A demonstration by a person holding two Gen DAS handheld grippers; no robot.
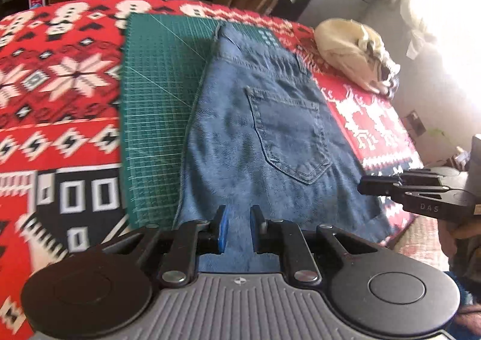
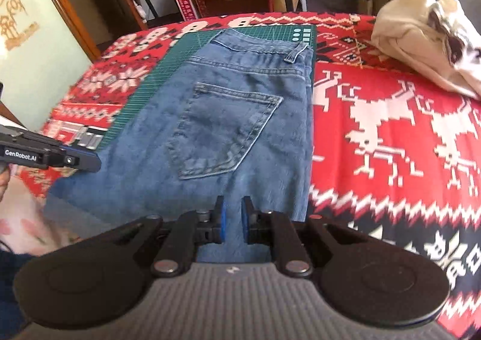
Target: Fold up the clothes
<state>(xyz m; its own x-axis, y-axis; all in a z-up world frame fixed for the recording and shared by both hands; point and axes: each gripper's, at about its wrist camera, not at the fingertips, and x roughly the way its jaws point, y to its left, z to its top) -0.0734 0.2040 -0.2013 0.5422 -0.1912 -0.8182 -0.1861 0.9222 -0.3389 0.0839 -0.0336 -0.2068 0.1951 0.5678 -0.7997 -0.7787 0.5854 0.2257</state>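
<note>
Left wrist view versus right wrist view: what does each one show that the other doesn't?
Only the left wrist view shows the right claw from the side, at the jeans' right edge, plus the wide bare stretch of green cutting mat. Only the right wrist view shows the left claw from the side and the belt loop. Both show the folded jeans, back pocket up, the red patterned blanket and the cream bundle.

Both grippers were the same build: black linkage arms with silver rivets, round black side discs, a ribbed grey body, and blue pads on the fingers. The left gripper [image 1: 238, 227] had a small crosshair mark on the grey part. From the side, the right gripper [image 2: 232, 224] read "DAS", the left "GenRobot.AI".
</note>
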